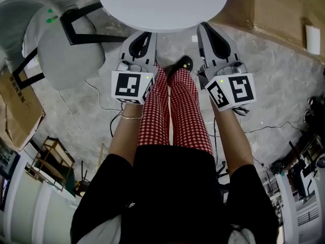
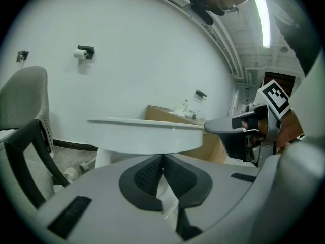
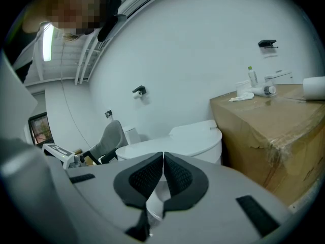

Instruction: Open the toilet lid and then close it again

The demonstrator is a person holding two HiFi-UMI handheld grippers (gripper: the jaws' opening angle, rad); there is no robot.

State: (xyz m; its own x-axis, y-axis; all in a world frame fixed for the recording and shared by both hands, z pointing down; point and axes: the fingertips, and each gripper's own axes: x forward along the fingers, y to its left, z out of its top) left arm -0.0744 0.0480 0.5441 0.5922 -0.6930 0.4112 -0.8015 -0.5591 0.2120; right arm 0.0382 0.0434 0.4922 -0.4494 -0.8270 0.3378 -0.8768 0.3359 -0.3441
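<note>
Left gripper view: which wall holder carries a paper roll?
The holder with the white roll at its left end; the holder further left, above the grey chair, looks bare.

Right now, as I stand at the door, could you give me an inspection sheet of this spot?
Surface: floor, bare rough concrete.
Job's things: lid down on the toilet.
Clutter: bottle and small items on the box beside the toilet.
Grippers: left gripper and right gripper both shut, holding nothing, tips near the lid's front edge.
Cables: thin cable loose on the floor; more by the chair.
Surroundings: chair left of the toilet; paper roll on the white wall; shelf.
</note>
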